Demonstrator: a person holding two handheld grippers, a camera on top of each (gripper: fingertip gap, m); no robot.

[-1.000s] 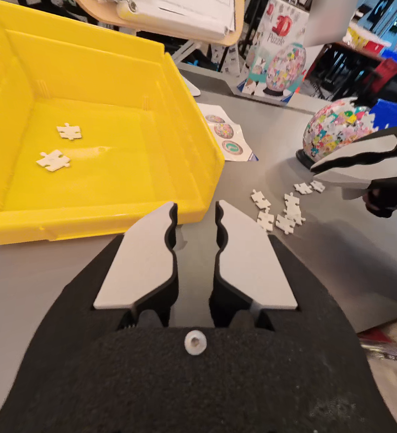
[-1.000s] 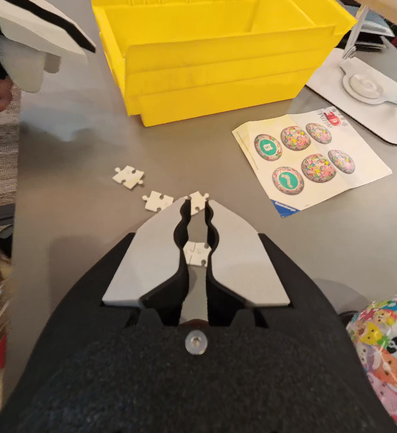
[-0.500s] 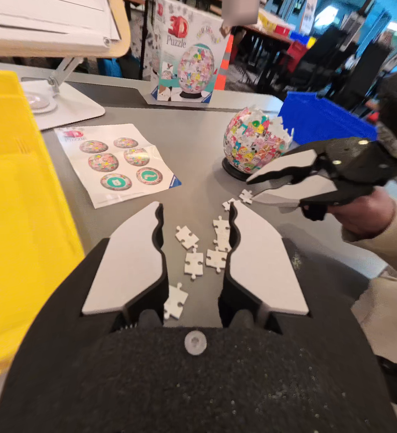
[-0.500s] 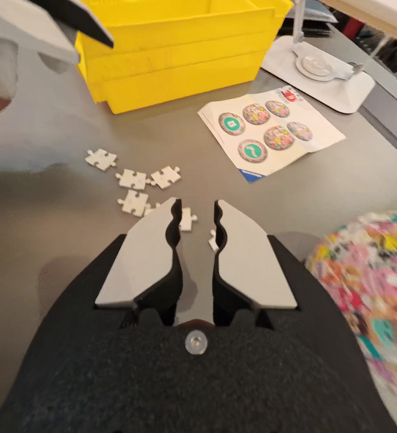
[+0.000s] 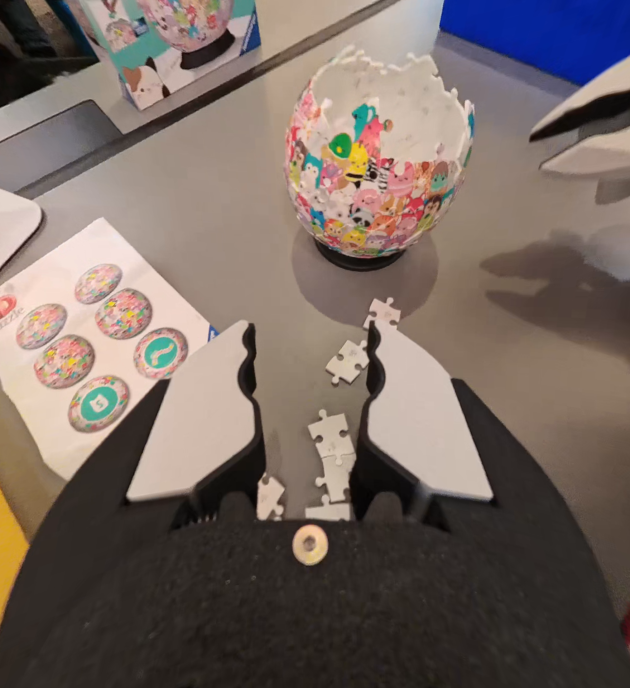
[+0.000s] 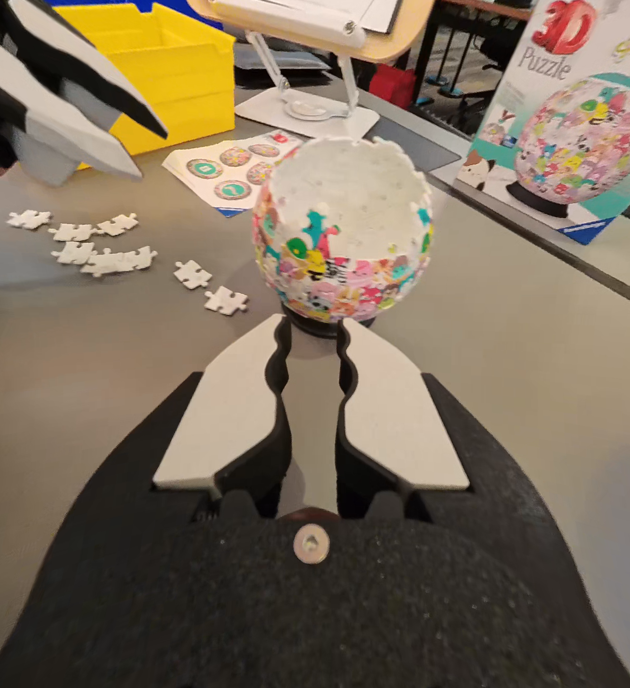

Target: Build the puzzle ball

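The half-built puzzle ball [image 5: 378, 178] stands on a black base, its top open and white inside. It also shows in the right wrist view [image 6: 343, 238]. Several loose white pieces [image 5: 345, 359] lie face down on the grey table [image 5: 194, 208] near the ball, and in the right wrist view [image 6: 108, 257] left of it. My left gripper [image 5: 309, 327] is open and empty above the pieces. My right gripper [image 6: 313, 324] is open and empty, its tips just in front of the ball's base. The right gripper also shows at the right edge of the left wrist view [image 5: 603, 126].
An instruction sheet [image 5: 82, 350] lies left of the pieces. The puzzle box [image 6: 573, 111] stands at the back right. A yellow bin [image 6: 172, 74] and a white stand base [image 6: 306, 111] are at the back. A blue bin [image 5: 551, 33] lies behind the ball.
My left gripper swung right, from the yellow bin to over the loose pieces, and opened wider. My right gripper turned from the pieces toward the ball and opened a little.
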